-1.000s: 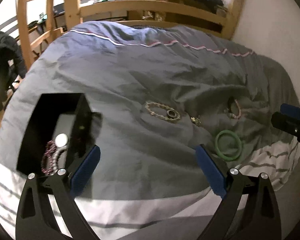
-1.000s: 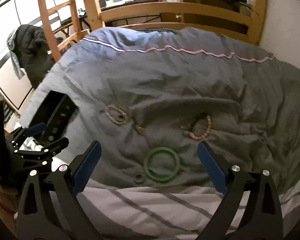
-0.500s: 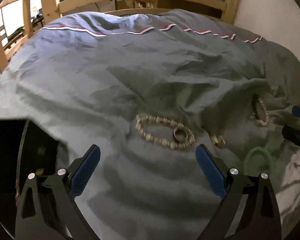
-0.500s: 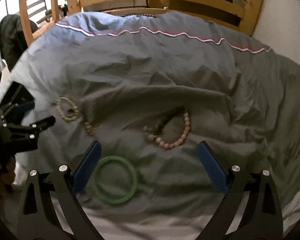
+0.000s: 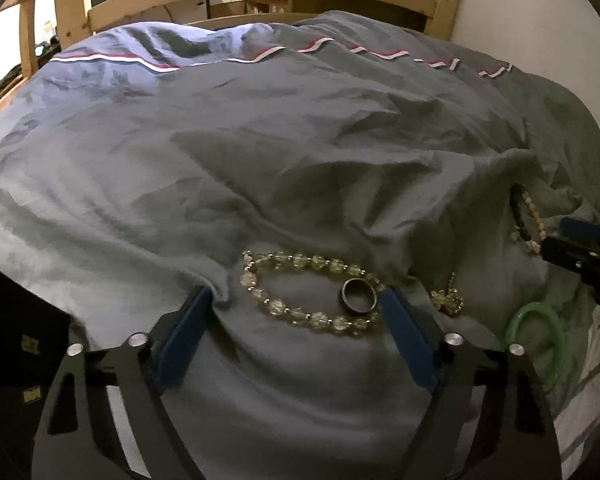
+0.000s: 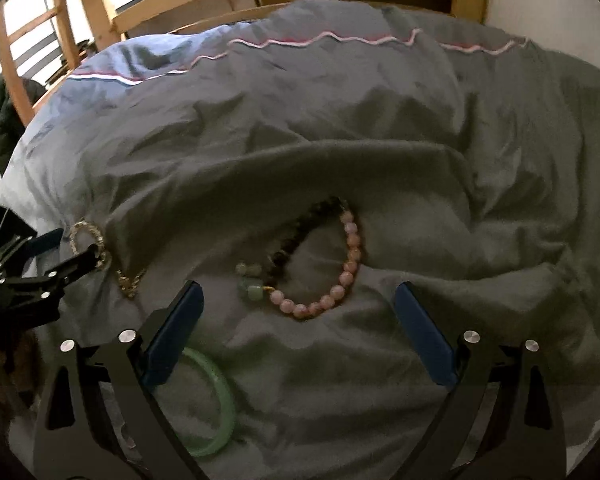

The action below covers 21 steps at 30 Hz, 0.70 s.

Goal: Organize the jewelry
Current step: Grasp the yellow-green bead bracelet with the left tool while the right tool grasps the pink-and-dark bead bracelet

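Blue pads on the left gripper (image 5: 296,320) stand wide apart and hold nothing; they sit low on the grey duvet (image 5: 260,152), one to each side of the pale crystal-bead bracelet (image 5: 300,292). A dark metal ring (image 5: 359,297) lies inside that bracelet's loop at its right end, close to the right pad. Just right of it is a small gold chain (image 5: 446,298), bunched up, and further right the green bangle (image 5: 536,344). At the near left edge is the black jewelry box (image 5: 16,344); its inside is too dark to read from here.

The right gripper (image 6: 300,332) is likewise spread and empty, hovering over the pink bead bracelet (image 6: 340,276), which lies in a fold well to the right of the other pieces, with the bangle under its left finger.

My guess is both hands are at the reaching stage, each lined up on a bracelet, nothing lifted yet. Next, the left one needs to pinch the crystal strand itself rather than the cloth, and mind the ring, which could be dragged along or flicked into a crease. Beads on soft bedding will sink, so a low, firm close seems called for.
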### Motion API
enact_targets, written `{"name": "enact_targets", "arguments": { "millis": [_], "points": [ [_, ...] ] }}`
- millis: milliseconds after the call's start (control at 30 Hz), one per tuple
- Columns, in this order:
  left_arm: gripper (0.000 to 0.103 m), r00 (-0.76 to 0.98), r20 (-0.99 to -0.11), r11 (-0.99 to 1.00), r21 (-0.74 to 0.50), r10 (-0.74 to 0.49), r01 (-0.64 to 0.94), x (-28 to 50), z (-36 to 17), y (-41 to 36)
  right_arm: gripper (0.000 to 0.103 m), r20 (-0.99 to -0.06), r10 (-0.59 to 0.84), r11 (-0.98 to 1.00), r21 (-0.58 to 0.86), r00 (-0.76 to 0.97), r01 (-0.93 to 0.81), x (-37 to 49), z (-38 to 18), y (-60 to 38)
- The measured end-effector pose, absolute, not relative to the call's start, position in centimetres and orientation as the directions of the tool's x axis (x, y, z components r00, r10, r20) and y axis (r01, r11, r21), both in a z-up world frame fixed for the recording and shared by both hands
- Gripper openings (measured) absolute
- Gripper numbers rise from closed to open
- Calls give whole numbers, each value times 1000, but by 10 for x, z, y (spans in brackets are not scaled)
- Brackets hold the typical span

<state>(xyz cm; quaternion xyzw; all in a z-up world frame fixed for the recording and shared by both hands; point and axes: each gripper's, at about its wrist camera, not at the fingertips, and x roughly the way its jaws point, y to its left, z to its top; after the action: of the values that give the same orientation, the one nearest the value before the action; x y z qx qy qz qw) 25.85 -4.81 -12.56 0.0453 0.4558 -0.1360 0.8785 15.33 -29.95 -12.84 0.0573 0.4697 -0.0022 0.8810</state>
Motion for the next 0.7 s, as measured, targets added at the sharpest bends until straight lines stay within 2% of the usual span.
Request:
{"name": "enact_targets", "arguments": {
  "millis": [67,100,167,233,267,333,400,433,500,600,633,700],
  "points": [
    [72,546,-814,959,-45,-196,278,261,-127,-47,95,-827,43,993,96,561,66,156,-132,-299],
    [60,547,-815,961,-43,-191,272,262,-127,-46,95,-827,48,992,105,561,71,158,-133,-300],
    [48,544,-821,967,-40,-175,251,265,-128,-44,95,-822,53,988,126,567,90,159,-135,-302],
    [36,543,-819,968,-55,-184,245,265,-126,-40,83,-814,42,988,121,579,99,158,-135,-304],
    [25,544,-820,969,-54,-181,240,264,-125,-39,81,-812,38,988,118,583,101,158,-135,-304],
    [22,540,-820,970,-67,-188,234,264,-123,-37,68,-812,39,989,115,582,94,159,-135,-302],
    [18,536,-823,971,-76,-190,227,264,-123,-35,63,-822,42,990,111,568,88,161,-139,-301],
    [18,536,-823,972,-76,-188,224,263,-123,-35,56,-824,48,990,114,565,83,161,-140,-299],
    [13,541,-822,975,-75,-180,211,262,-123,-34,49,-826,44,992,101,563,71,160,-142,-293],
    [10,542,-819,975,-88,-187,204,262,-120,-32,25,-817,50,995,91,574,43,158,-140,-287],
    [10,544,-817,975,-93,-192,203,262,-119,-31,21,-810,62,995,98,583,30,158,-138,-285],
    [9,551,-809,973,-109,-207,205,262,-115,-29,19,-800,73,994,105,595,19,156,-135,-284]
  ]
}}
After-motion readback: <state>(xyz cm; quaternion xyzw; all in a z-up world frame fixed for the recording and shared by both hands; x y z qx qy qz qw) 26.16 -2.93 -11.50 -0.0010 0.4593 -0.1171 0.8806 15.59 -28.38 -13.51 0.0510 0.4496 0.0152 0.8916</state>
